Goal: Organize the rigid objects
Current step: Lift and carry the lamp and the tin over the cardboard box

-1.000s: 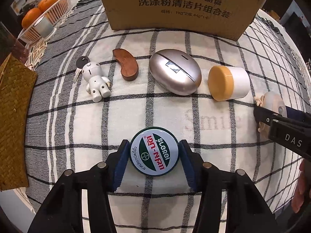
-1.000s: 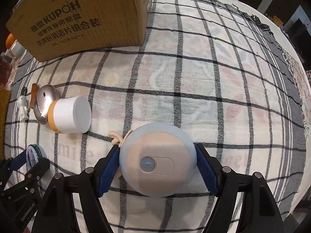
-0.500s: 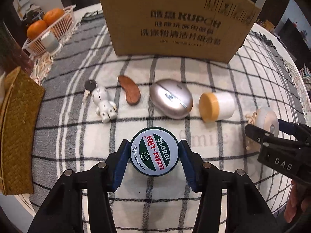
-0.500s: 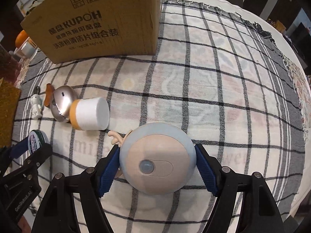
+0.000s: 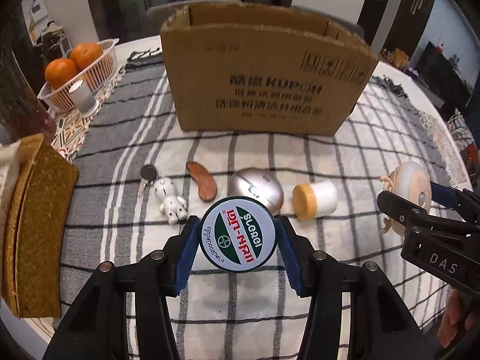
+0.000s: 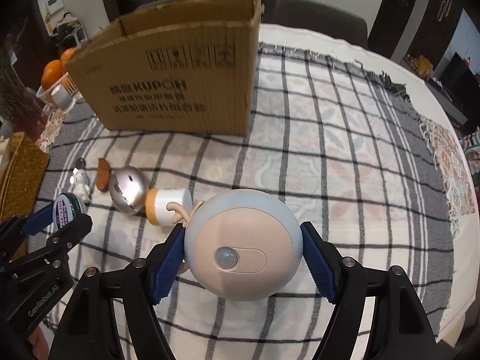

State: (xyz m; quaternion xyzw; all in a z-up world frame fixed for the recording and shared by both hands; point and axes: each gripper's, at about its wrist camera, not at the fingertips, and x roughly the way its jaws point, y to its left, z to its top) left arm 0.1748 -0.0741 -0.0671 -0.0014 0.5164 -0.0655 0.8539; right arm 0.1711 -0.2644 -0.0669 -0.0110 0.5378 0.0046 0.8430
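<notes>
You've now lifted both grabs clear of the cloth, left gripper (image 5: 237, 250) pinching the tin (image 5: 237, 234) between its pads, right gripper (image 6: 242, 258) clamping the round toy (image 6: 243, 249), so the open cardboard box (image 5: 264, 81) ahead of your fingers looks like the next stop.

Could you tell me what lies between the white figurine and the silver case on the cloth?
A curved brown wooden piece lies between the figurine and the silver case, touching neither; the left wrist view shows it best.

glossy metal tin (image 5: 237, 234) | corrugated cardboard box (image 5: 264, 84) | woven cloth (image 6: 330, 156)
</notes>
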